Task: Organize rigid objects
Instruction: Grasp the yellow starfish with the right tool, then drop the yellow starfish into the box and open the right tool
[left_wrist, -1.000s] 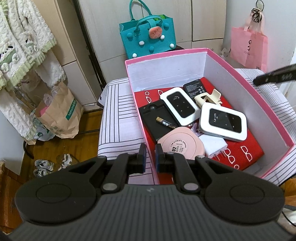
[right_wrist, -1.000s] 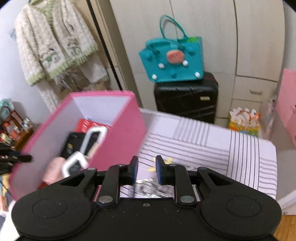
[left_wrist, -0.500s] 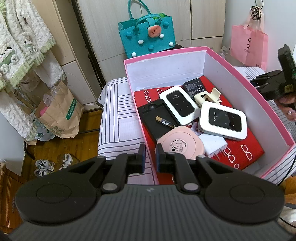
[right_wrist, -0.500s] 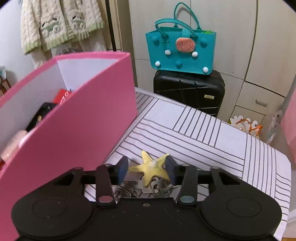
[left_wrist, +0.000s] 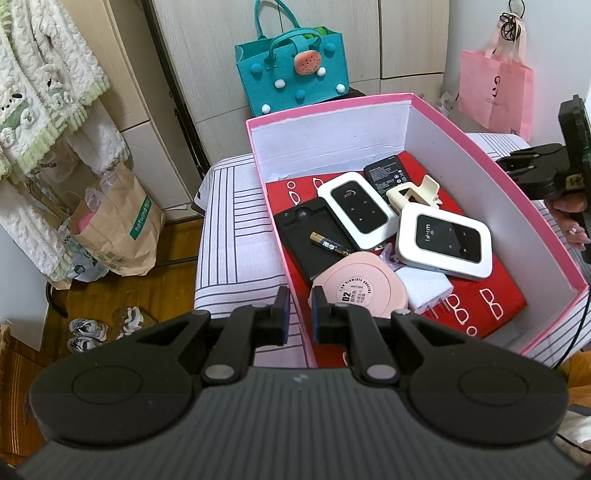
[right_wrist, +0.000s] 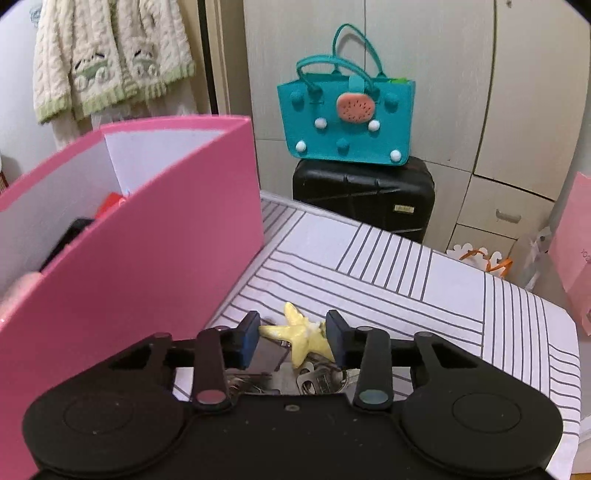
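Closing your right claw (right_wrist: 291, 338) around the starfish (right_wrist: 301, 334) beside the box (right_wrist: 155, 236), pads not yet pressing; your left claw (left_wrist: 297, 314) is hovering narrow, holding nothing.

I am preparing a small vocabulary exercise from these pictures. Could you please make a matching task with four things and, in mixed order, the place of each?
Things:
1. yellow starfish charm
2. small gold-and-black battery
3. teal felt handbag
4. round pink plastic case

Places:
A. on the black suitcase
B. on the striped cloth, outside the pink box
C. on a black device
D. in the box's near corner

Pairs: 1-B, 2-C, 3-A, 4-D
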